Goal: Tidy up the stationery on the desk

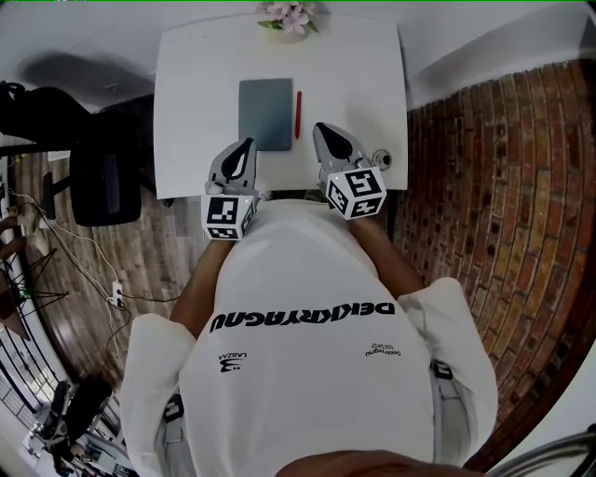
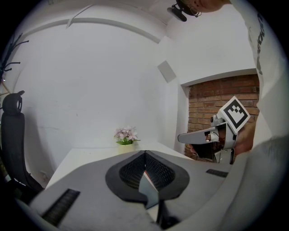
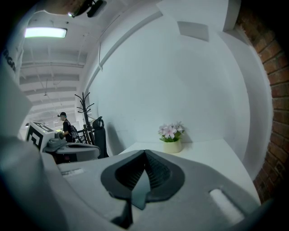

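A person in a white T-shirt [image 1: 317,373] stands at the near edge of a white surface [image 1: 186,140], a two-jaw tool in each hand. The left tool [image 1: 249,143] and the right tool [image 1: 320,128] are held side by side over that near edge, jaws pointing away from the body. Their marker cubes [image 1: 229,216] sit close to the person's chest. Both tools are closed and carry nothing: in each gripper view the jaw tips meet, and only a narrow window behind the tips looks through to the surface beyond.

Just past the tools, and between them, a grey notebook [image 1: 265,114] lies flat near the middle of the surface, its long side running away from the person. A red pen [image 1: 298,114] lies just beside the notebook's right edge, parallel to it. A small round object [image 1: 380,159] sits at the right near corner, just beside the right tool; it is too small to identify.

At the far edge, a pot of pink flowers [image 1: 290,19] stands against a white wall [image 2: 90,81]. A black office chair [image 1: 105,177] stands on the wooden floor [image 1: 163,252] to the left of the surface, and a brick wall [image 1: 503,186] runs along the right. Far off in the right gripper view are a coat stand [image 3: 85,113] and a distant person in a dark cap [image 3: 65,126].
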`<state>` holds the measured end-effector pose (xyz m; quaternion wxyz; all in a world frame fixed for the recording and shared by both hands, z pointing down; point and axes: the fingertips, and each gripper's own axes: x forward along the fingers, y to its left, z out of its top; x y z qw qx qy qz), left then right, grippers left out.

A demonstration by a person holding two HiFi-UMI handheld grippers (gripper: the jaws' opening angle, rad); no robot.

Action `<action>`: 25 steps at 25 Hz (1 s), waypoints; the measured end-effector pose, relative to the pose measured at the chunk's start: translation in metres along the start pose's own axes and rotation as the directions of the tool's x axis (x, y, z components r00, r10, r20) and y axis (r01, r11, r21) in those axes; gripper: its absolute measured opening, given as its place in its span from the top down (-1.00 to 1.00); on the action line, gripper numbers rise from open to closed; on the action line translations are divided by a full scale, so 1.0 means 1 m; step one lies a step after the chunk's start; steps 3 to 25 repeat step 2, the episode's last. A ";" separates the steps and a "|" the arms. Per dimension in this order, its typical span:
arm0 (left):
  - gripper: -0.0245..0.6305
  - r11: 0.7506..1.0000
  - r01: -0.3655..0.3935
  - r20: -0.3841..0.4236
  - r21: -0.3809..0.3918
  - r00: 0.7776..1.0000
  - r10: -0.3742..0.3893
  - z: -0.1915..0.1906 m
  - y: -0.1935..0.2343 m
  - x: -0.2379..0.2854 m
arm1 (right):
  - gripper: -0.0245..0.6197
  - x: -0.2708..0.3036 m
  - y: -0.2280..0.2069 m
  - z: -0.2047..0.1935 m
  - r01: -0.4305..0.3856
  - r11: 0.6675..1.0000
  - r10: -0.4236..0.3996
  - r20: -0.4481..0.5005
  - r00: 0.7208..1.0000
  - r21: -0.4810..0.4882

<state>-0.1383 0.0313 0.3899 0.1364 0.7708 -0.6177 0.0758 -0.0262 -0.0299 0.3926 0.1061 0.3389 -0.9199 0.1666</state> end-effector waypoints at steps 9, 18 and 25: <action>0.93 1.000 -0.004 -0.004 0.001 1.000 0.004 -0.001 -0.001 -0.002 | 0.93 -0.002 0.001 -0.001 0.001 1.000 -0.001 -0.002 1.000 -0.001; 0.93 1.000 -0.004 -0.004 0.001 1.000 0.004 -0.001 -0.001 -0.002 | 0.93 -0.002 0.001 -0.001 0.001 1.000 -0.001 -0.002 1.000 -0.001; 0.93 1.000 -0.004 -0.004 0.001 1.000 0.004 -0.001 -0.001 -0.002 | 0.93 -0.002 0.001 -0.001 0.001 1.000 -0.001 -0.002 1.000 -0.001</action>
